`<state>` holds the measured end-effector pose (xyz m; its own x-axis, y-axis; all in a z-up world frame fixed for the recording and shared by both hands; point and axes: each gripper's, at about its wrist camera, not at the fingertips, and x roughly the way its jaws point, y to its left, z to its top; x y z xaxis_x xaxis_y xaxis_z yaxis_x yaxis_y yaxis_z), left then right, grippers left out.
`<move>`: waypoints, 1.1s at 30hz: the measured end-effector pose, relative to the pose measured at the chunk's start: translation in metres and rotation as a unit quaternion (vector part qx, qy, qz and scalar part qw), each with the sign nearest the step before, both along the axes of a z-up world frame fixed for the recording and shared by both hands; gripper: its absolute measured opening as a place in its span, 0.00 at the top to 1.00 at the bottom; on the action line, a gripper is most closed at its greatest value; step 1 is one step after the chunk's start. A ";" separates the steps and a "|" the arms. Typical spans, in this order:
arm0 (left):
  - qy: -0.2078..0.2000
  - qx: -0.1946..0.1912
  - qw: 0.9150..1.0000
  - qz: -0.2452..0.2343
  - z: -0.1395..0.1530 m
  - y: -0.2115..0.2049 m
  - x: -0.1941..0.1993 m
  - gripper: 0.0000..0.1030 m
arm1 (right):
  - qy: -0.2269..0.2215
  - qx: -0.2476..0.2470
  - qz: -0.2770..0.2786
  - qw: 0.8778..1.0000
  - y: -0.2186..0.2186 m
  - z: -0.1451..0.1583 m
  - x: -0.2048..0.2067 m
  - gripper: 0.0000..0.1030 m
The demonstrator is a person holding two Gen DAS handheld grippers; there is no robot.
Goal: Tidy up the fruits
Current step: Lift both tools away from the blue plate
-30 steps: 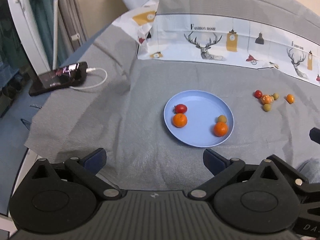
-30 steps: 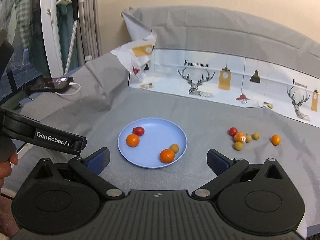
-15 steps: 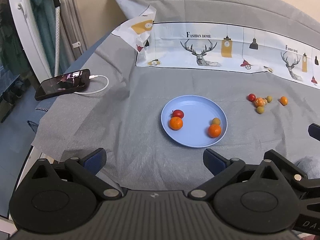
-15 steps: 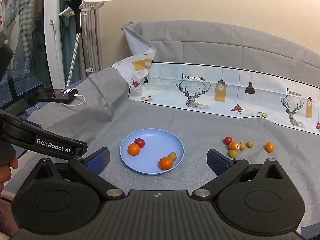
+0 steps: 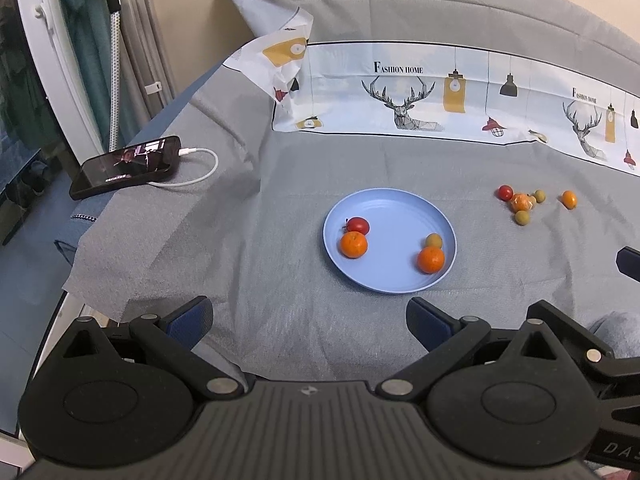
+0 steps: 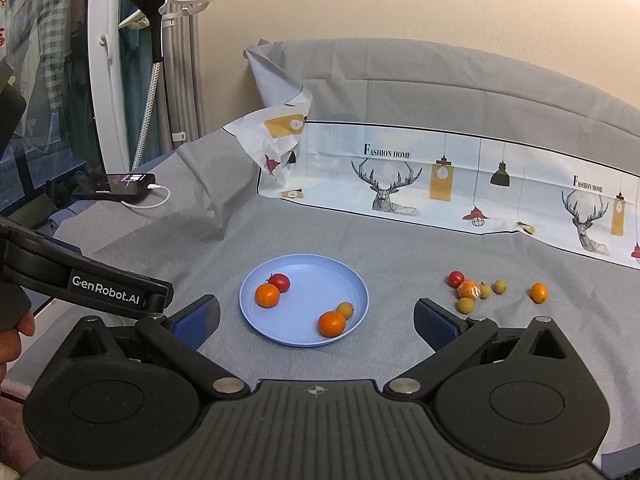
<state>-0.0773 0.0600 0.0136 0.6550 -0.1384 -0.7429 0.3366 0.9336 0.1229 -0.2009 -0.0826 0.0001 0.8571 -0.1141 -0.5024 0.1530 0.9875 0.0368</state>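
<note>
A grey cloth (image 5: 248, 184) covers the table, with a blue plate (image 5: 396, 208) on it holding four fruits — loose fruits (image 6: 476, 290) lie to its right. The left gripper (image 5: 308, 316) and right gripper (image 6: 316, 320) both hang wide apart, empty, near the plate's front edge.

On your grey cloth sits a round blue plate (image 5: 404, 204) with four fruits on it. At its left, a red tomato (image 5: 358, 225) touches an orange (image 5: 353, 244) just in front of it. At its right, a small olive-yellow fruit (image 5: 433, 240) touches a second orange (image 5: 431, 259) near the rim. Well apart to the right, loose on the cloth, you have a tight cluster (image 5: 522, 202): one red tomato, an orange piece with a shiny wrap-like glare, and three small yellow-green fruits. A lone small orange (image 5: 569, 199) lies just right of that cluster.
</note>
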 end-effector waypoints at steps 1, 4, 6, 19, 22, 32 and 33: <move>0.000 0.000 1.000 0.000 0.000 0.000 0.000 0.00 | 0.001 0.000 0.000 1.000 0.000 0.000 0.000 0.01; 0.001 0.001 1.000 -0.001 -0.001 0.000 0.000 0.00 | 0.003 0.001 0.001 1.000 -0.001 -0.001 0.001 0.01; 0.002 0.002 1.000 -0.001 -0.002 0.000 0.001 0.00 | 0.004 0.001 0.000 1.000 -0.001 -0.002 0.002 0.01; 0.014 0.008 1.000 -0.001 -0.009 -0.004 0.007 0.00 | 0.016 0.008 0.000 1.000 -0.003 -0.008 0.009 0.01; 0.018 0.010 1.000 -0.001 -0.012 -0.005 0.009 0.00 | 0.021 0.010 0.000 1.000 -0.004 -0.009 0.010 0.01; 0.031 0.025 0.999 -0.003 -0.022 -0.012 0.017 0.00 | 0.038 0.025 0.000 0.999 -0.009 -0.020 0.019 0.01; 0.033 0.027 0.999 -0.004 -0.023 -0.013 0.018 0.00 | 0.040 0.026 0.000 0.999 -0.010 -0.021 0.019 0.01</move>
